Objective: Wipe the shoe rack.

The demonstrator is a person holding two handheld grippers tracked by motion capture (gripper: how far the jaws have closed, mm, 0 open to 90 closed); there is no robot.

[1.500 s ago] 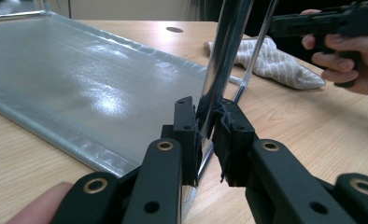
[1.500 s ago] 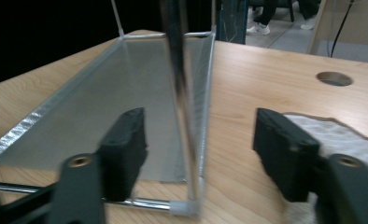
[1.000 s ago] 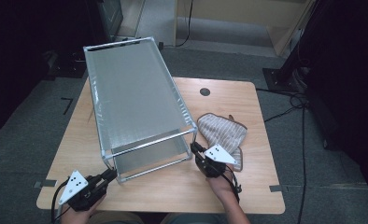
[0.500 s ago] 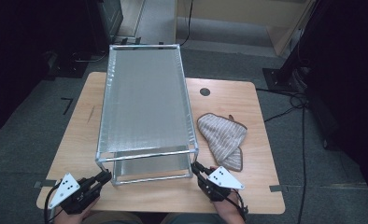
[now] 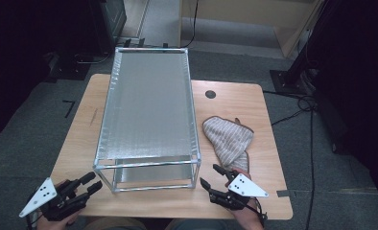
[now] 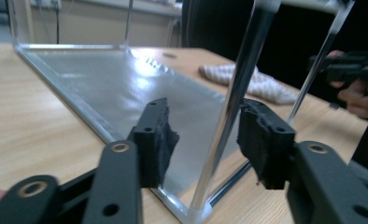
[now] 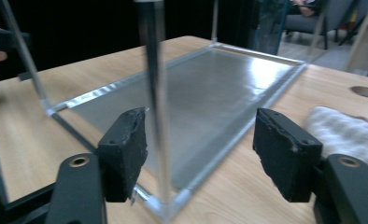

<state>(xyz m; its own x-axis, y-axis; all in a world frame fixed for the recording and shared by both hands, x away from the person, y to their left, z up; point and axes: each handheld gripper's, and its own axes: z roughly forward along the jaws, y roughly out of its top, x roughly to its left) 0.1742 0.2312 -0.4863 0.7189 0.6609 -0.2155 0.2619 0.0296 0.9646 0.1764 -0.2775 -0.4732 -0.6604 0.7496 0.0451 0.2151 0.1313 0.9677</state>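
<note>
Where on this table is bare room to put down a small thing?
Free: the wide strip of table left of the metal frame, and the far right corner around the round hole. Crowded: the near edge, where both tongs flank the frame, and the cloth.

Left gripper (image 5: 92,183) and right gripper (image 5: 212,176) sit low at the near edge, jaws parted, each hand-held

My two grippers, left gripper (image 5: 88,183) and right gripper (image 5: 214,176), are black two-jaw tools with rough dark foam pads (image 7: 125,148), brass-coloured rivets at the jaw joints (image 6: 120,148) and pale grey three-cornered plates (image 5: 247,187) dotted with small dark screws on top.
</note>
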